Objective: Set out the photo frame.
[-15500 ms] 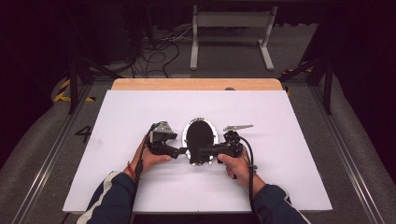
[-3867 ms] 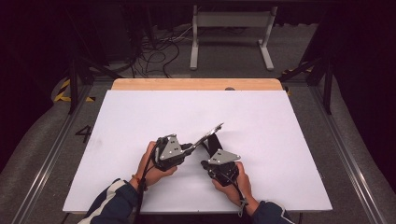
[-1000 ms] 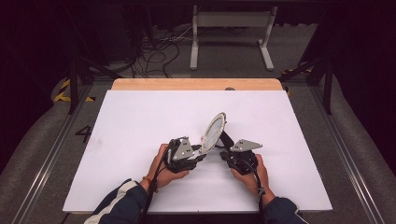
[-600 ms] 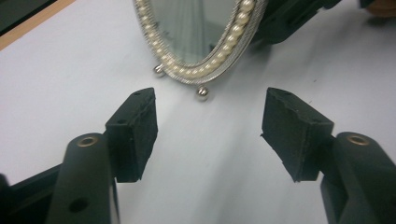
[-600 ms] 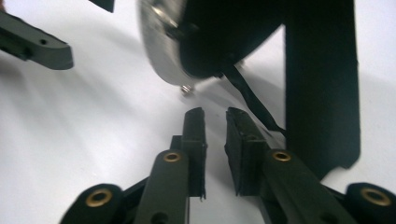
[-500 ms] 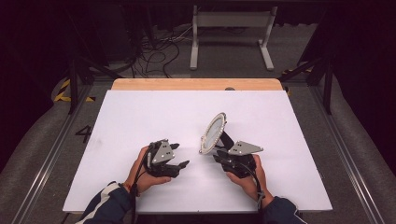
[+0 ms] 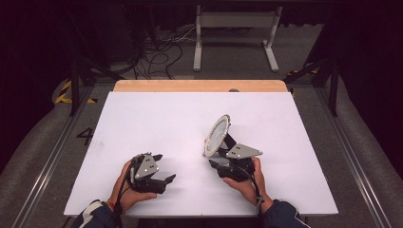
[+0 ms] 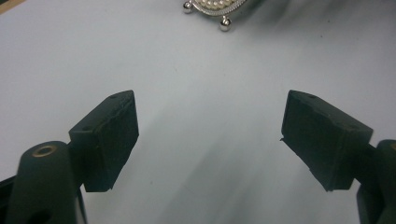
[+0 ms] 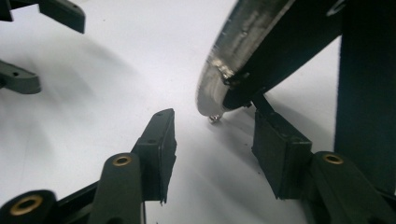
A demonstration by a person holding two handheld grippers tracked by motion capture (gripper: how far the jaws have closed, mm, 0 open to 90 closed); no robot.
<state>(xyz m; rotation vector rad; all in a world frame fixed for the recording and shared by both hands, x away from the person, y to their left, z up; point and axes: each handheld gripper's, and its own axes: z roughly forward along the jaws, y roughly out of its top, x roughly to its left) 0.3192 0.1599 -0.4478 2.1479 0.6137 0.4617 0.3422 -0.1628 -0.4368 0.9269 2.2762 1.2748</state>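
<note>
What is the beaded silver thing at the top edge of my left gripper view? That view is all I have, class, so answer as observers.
Observer: An oval picture frame, standing tilted on the white table; the high view shows it whole.
Operator: What props it up?
Observer: A black stand behind it, seen from the high view.
Operator: Is the other gripper holding it?
Observer: No. In the right gripper view, the right gripper has jaws that have just been opening; they sit apart on either side of the frame's lower edge, with neither pad pressing on it.
</note>
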